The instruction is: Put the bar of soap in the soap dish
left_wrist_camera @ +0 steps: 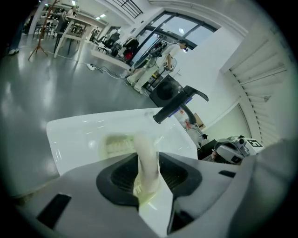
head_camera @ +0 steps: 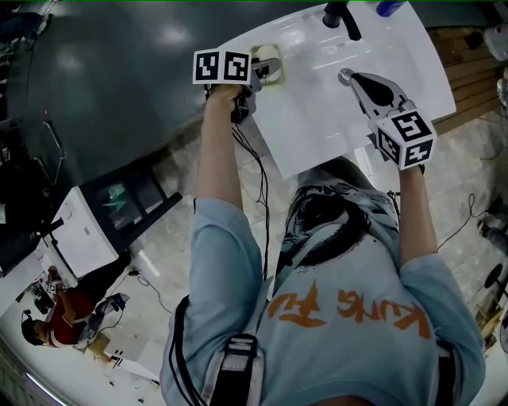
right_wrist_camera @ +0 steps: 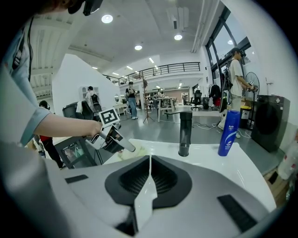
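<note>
- Gripping the bar of soap [left_wrist_camera: 145, 155] between its pads, the left claw [left_wrist_camera: 149, 179] hangs tilted down over the left edge of the white sink [head_camera: 317, 119].
- The soap's long axis runs along the jaws. Its free end points forward and down at the pale soap dish [left_wrist_camera: 115, 144] close below; whether they touch is unclear.
- The right claw [right_wrist_camera: 149, 172] is closed and empty, over the sink near the black tap [right_wrist_camera: 185, 132].
- A blue bottle [right_wrist_camera: 228, 132] stands beside the tap.

The pale ridged soap dish [head_camera: 271, 67] sits at the left of the white ceramic sink [head_camera: 333, 119]; the black metal faucet [head_camera: 341, 17] stands behind; the blue plastic bottle [right_wrist_camera: 229, 132] stands right of it.
</note>
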Demonstrator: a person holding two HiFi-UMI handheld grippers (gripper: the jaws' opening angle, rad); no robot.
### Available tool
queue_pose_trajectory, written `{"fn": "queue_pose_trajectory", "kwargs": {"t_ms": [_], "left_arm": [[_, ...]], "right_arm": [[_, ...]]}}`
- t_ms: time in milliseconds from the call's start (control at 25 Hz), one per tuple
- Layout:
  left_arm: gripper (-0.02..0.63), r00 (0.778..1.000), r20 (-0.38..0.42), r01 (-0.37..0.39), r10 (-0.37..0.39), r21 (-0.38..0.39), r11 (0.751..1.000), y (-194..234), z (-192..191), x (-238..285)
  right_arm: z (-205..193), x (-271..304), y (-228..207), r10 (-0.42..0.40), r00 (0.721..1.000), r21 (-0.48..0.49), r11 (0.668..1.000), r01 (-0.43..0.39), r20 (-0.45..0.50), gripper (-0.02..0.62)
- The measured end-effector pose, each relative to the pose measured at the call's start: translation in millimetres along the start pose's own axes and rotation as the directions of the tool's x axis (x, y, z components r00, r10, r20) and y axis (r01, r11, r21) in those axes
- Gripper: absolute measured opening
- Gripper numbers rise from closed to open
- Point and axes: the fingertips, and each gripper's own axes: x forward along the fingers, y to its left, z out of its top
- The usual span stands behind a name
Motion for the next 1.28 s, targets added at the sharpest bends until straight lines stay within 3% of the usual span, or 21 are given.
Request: {"fn": "queue_pose_trajectory", "kwargs": {"t_ms": [200,400,560,720,840,1040,1280], "left_arm": [[0.189,0.999,0.007,-0.042,0.042,0.027,0.999,4.7,0.2,-5.9],[0.192,0.994,0.025,-0.109,0.108,0.050,0.993,10.5,-5.9,-14.8],[0.192,0.983,0.136,-0.127,0.125,0.007,0.992,11.5,3.4,-31.3],[0.190,0.946,0.295,-0.138,0.137,-0.018,0.990,1.5,22.8,-59.0],[0.173,0.900,0.417,-0.155,0.129,0.028,0.988,-23.4,41.1,-84.3],[0.071,0.778,0.619,-0.216,0.107,0.103,0.971,-71.0,72.0,-142.3],[0.021,0.618,0.779,-0.353,0.109,0.151,0.923,-124.3,97.0,-222.7]], "right_arm": [[-4.2,-2.8,6.4,-0.005,1.000,-0.006,1.000,0.005,-0.001,0.031],[0.1,-1.6,15.9,0.006,1.000,-0.018,1.000,-0.006,0.013,0.031],[7.2,-1.7,19.5,0.012,1.000,-0.033,0.999,-0.011,0.028,0.031],[18.1,-0.7,25.3,0.024,0.998,-0.050,0.999,-0.022,0.057,0.031],[35.9,-2.1,27.6,0.030,0.995,-0.062,0.998,-0.024,0.098,0.031],[80.7,-4.4,34.9,0.039,0.977,-0.076,0.997,-0.023,0.212,0.031],[151.4,-21.7,42.0,0.054,0.901,-0.041,0.998,-0.041,0.431,0.031]]}}
